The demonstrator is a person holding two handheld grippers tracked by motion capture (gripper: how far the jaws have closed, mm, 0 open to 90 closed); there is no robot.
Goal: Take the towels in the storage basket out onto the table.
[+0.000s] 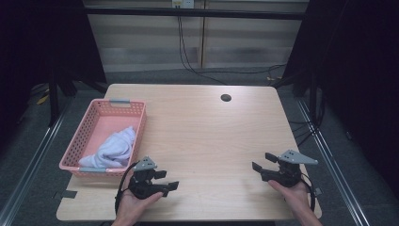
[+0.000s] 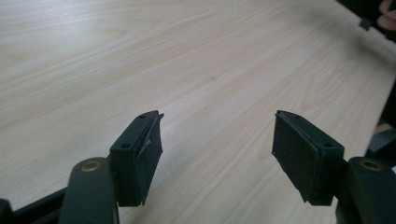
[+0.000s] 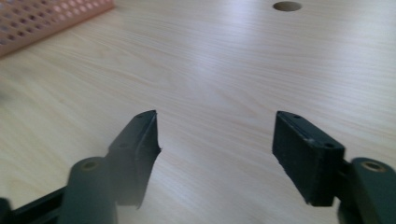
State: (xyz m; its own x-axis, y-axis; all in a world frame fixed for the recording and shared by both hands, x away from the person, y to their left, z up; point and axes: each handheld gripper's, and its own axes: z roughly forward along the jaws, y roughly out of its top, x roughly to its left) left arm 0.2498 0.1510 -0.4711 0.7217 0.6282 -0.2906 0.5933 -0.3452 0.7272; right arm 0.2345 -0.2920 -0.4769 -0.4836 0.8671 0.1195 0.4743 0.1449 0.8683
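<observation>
Left claw: released, nothing between jaws, low over the desk.
Right claw: released too, empty.
Towel: just beyond the left claw, inside the pink basket.
Tip: reach over the rim and pinch a raised fold.

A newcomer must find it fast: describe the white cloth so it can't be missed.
Start at the wooden table and go to its left edge, where a pink perforated basket sits. The white cloth lies crumpled inside, toward the near end. It is the one soft, white thing there, just beyond the left claw.
</observation>
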